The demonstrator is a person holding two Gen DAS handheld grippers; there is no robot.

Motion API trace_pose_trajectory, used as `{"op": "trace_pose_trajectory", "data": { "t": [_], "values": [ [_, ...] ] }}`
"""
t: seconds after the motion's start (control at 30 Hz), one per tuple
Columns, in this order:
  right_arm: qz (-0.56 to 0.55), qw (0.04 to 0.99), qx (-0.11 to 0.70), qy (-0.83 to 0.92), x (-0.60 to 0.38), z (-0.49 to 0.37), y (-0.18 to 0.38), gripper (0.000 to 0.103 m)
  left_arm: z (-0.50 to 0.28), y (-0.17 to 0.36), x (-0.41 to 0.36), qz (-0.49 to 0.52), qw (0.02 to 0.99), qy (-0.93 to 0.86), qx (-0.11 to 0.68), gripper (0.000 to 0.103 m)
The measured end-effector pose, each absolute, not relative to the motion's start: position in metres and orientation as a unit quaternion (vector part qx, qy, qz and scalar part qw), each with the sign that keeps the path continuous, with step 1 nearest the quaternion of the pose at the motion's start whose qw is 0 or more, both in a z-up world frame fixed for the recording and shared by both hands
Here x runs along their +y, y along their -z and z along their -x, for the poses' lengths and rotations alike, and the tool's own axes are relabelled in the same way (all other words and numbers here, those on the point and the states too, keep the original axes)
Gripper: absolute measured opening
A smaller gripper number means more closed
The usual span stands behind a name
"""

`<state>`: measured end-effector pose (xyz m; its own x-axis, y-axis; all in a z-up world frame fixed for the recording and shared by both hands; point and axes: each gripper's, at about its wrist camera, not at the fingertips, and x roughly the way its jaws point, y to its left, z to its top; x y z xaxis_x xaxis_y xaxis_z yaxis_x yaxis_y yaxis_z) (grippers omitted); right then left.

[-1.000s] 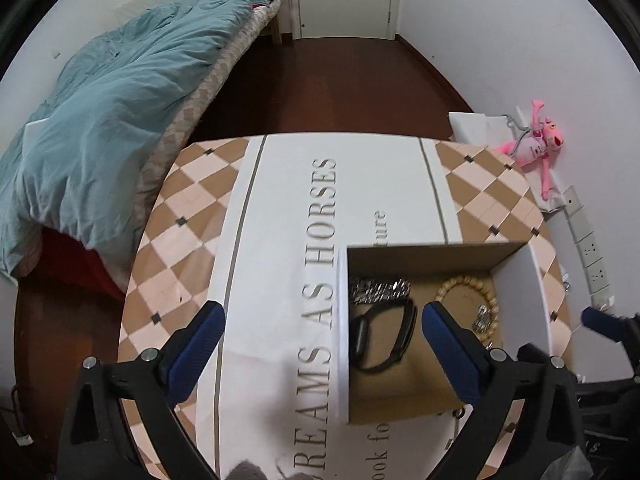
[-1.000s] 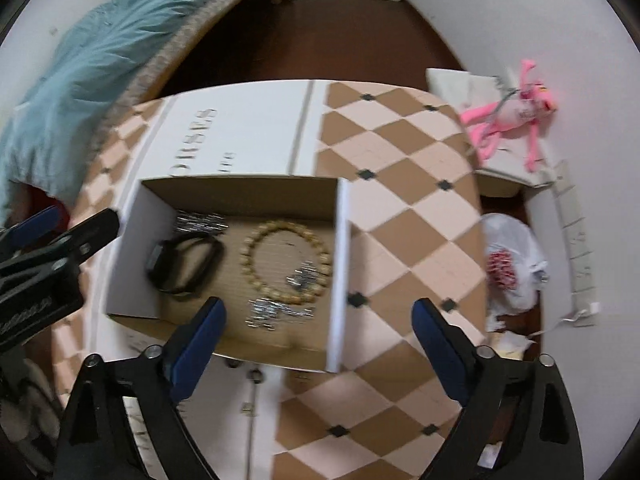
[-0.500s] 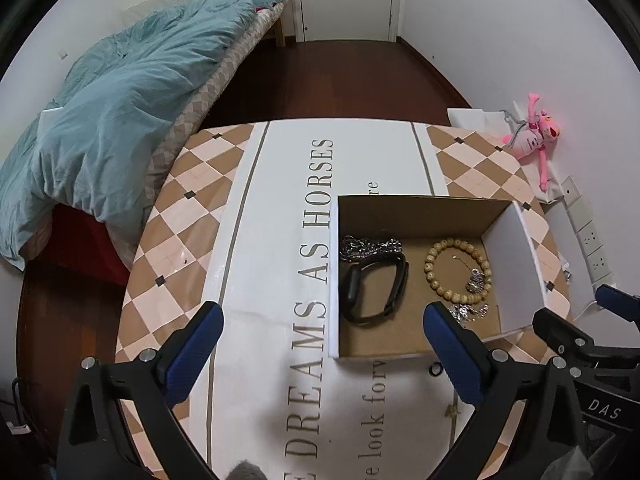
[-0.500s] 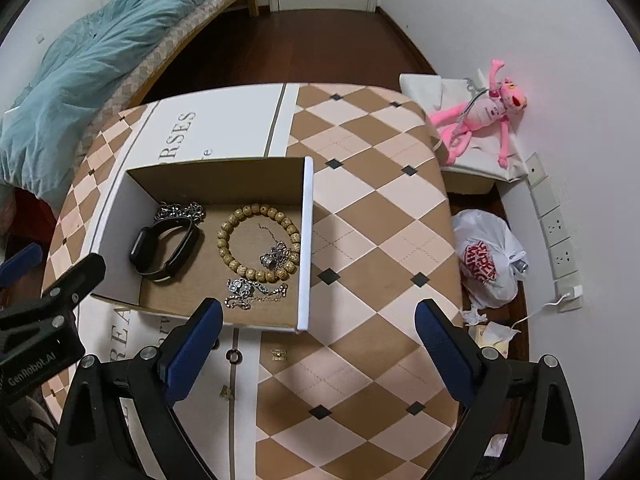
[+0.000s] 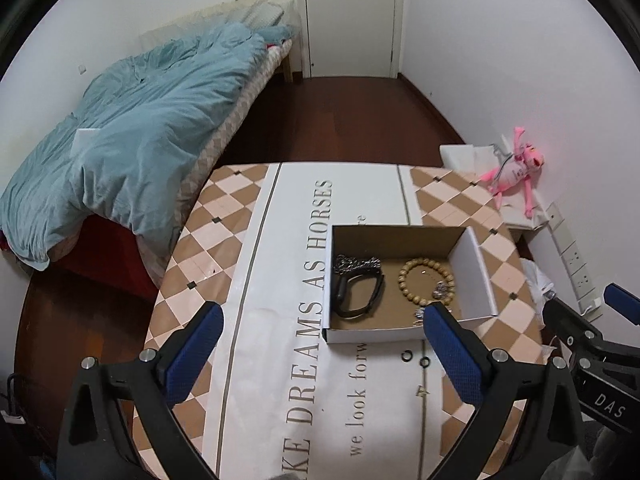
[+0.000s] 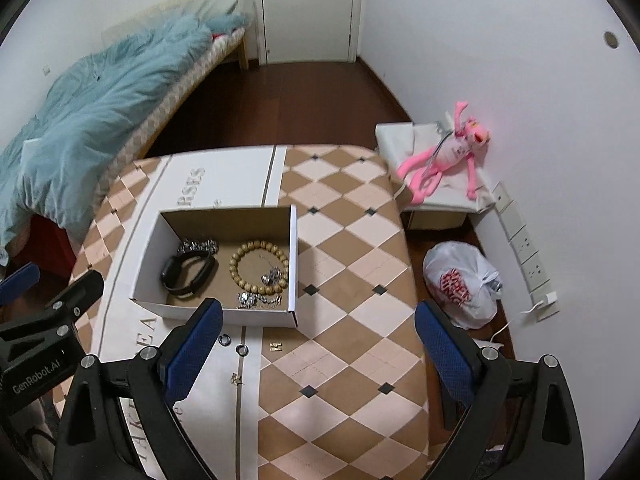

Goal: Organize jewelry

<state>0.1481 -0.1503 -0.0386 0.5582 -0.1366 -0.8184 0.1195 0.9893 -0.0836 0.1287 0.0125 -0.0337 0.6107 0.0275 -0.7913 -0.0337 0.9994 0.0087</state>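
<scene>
Both jaws gape wide and hold nothing. Just ahead of the right gripper [image 6: 314, 344], toward its left finger, two dark rings [image 6: 233, 344] and gold studs [image 6: 275, 346] lie loose before the box [image 6: 224, 312]; the left gripper [image 5: 320, 344] sits farther off.

Plain white walls [image 6: 460, 40] around a dark brown wooden floor [image 5: 352, 120]. Closed white door [image 5: 352, 16] at the far end. Along the left wall, a low bed [image 6: 180, 92] under a rumpled teal duvet [image 5: 132, 140]. By the right wall — a white plastic bag with red print [image 6: 460, 284], white wall sockets [image 6: 524, 248] just beyond.
</scene>
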Motion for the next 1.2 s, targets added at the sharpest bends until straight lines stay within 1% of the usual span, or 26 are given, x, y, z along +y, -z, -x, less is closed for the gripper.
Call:
{"op": "trace_pose_trajectory", "data": {
  "t": [0.23,0.4,0.47,0.57,0.67,0.7,0.73,0.77,0.8,0.83,0.87,0.93,1.0,1.1,1.13,1.2],
  "values": [
    [0.002,0.896,0.438,0.067,-0.147,-0.127,0.010,0.098,-0.108,0.010,0.009,0.004,0.908,-0.010,0.418,0.102],
    [-0.012,0.900,0.432,0.064,-0.148,-0.117,0.005,0.098,-0.100,0.006,0.009,-0.012,0.912,-0.035,0.409,0.102],
    [-0.016,0.898,0.436,0.062,-0.150,-0.117,0.011,0.098,-0.100,0.013,0.009,-0.020,0.911,-0.043,0.409,0.102],
    [-0.025,0.887,0.458,0.062,-0.155,-0.118,0.033,0.098,-0.100,0.033,0.010,-0.021,0.904,-0.052,0.424,0.102],
    [-0.051,0.870,0.489,0.050,-0.164,-0.124,0.072,0.098,-0.102,0.062,0.013,-0.025,0.896,-0.066,0.439,0.102],
    [-0.060,0.865,0.497,0.043,-0.166,-0.127,0.086,0.096,-0.103,0.073,0.014,-0.027,0.891,-0.070,0.448,0.102],
    [-0.069,0.859,0.505,0.035,-0.168,-0.130,0.102,0.087,-0.104,0.085,0.015,-0.027,0.886,-0.074,0.457,0.102],
    [-0.072,0.856,0.512,0.030,-0.168,-0.132,0.113,0.083,-0.105,0.093,0.016,-0.028,0.883,-0.077,0.462,0.102],
    [-0.077,0.849,0.522,0.024,-0.168,-0.136,0.129,0.075,-0.106,0.104,0.016,-0.030,0.878,-0.082,0.471,0.102],
    [-0.081,0.845,0.529,0.017,-0.168,-0.140,0.144,0.070,-0.107,0.113,0.018,-0.032,0.873,-0.086,0.479,0.102],
    [-0.083,0.843,0.532,0.013,-0.168,-0.142,0.153,0.067,-0.109,0.123,0.018,-0.034,0.868,-0.091,0.487,0.102],
    [-0.081,0.839,0.538,0.004,-0.163,-0.149,0.175,0.058,-0.112,0.140,0.020,-0.036,0.859,-0.097,0.502,0.102],
    [-0.073,0.840,0.538,-0.002,-0.157,-0.153,0.188,0.051,-0.114,0.152,0.022,-0.037,0.853,-0.103,0.510,0.102],
    [-0.059,0.844,0.533,-0.010,-0.149,-0.158,0.200,0.048,-0.118,0.162,0.024,-0.037,0.847,-0.108,0.520,0.102],
    [-0.053,0.845,0.533,-0.010,-0.146,-0.161,0.202,0.044,-0.119,0.164,0.023,-0.037,0.845,-0.107,0.522,0.102],
    [-0.036,0.849,0.527,-0.011,-0.140,-0.163,0.205,0.039,-0.120,0.166,0.022,-0.039,0.844,-0.106,0.524,0.102]
  ]
}}
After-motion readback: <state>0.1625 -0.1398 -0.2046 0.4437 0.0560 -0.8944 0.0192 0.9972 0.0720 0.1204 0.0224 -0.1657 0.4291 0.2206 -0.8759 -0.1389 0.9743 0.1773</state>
